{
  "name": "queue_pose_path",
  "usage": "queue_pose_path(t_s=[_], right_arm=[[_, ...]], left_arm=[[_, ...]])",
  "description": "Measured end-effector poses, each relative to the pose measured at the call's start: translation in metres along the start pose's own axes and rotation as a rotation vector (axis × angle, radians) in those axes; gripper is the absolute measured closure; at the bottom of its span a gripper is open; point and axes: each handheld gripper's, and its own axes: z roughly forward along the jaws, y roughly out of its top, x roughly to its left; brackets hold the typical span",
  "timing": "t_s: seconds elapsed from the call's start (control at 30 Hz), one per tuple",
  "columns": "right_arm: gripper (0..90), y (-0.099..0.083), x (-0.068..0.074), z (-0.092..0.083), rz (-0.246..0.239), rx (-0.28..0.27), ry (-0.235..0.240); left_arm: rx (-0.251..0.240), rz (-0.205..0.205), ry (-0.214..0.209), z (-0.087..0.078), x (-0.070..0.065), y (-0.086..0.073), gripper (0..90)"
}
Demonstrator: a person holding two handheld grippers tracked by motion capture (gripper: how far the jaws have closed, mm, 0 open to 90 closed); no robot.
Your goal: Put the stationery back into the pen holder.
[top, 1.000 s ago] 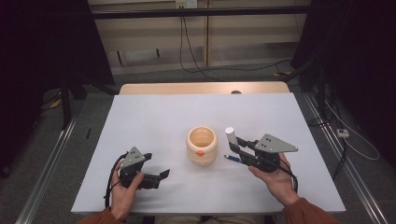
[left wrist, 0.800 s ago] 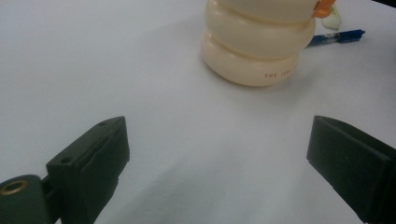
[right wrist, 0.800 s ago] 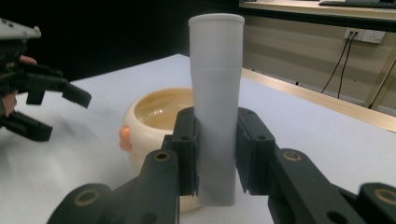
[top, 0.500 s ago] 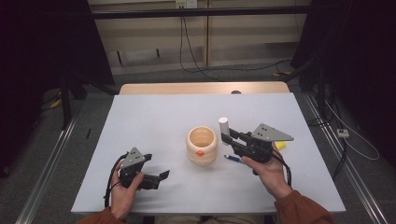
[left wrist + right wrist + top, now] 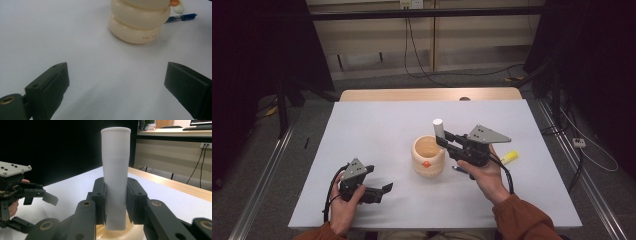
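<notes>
The right gripper [image 5: 443,136] has its jaws clamped on a white tube [image 5: 438,127], held upright just above the far right rim of the cream holder [image 5: 428,156], which stands near the middle of the white surface [image 5: 377,130]. In the right gripper view the tube's [image 5: 115,175] lower end sits right over the holder's mouth; whether it touches is hard to tell. Small brown print on the holder's base [image 5: 136,26] begins "THE", and the rest is too blurred to read. The left gripper [image 5: 379,191] rests near the left front edge, jaws wide apart around nothing. A blue pen [image 5: 458,169] lies half hidden behind the right hand [image 5: 486,177]; a yellow marker [image 5: 509,158] lies to its right.
</notes>
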Motion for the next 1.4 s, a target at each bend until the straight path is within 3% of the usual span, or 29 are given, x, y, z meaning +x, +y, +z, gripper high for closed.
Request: queue_pose_path(t_s=[0.37,0.53,0.67,0.97,1.4], right_arm=[[71.6,0.008,0.002,0.03,-0.002,-0.009,0.02],[71.6,0.001,0.001,0.038,-0.011,0.016,0.024],[71.6,-0.003,0.0,0.041,0.008,0.02,0.022],[71.5,-0.014,-0.001,0.044,-0.015,0.061,0.019],[71.5,-0.026,-0.002,0.04,0.0,0.087,0.034]], left_arm=[[-0.002,-0.005,-0.007,0.0,0.001,-0.001,5.8],[0.004,-0.006,-0.006,0.0,0.001,-0.001,5.8],[-0.001,-0.021,-0.008,-0.001,0.002,-0.001,5.8],[0.003,-0.016,-0.006,-0.001,0.002,-0.002,5.8],[0.01,-0.02,-0.008,0.001,0.002,-0.002,5.8]])
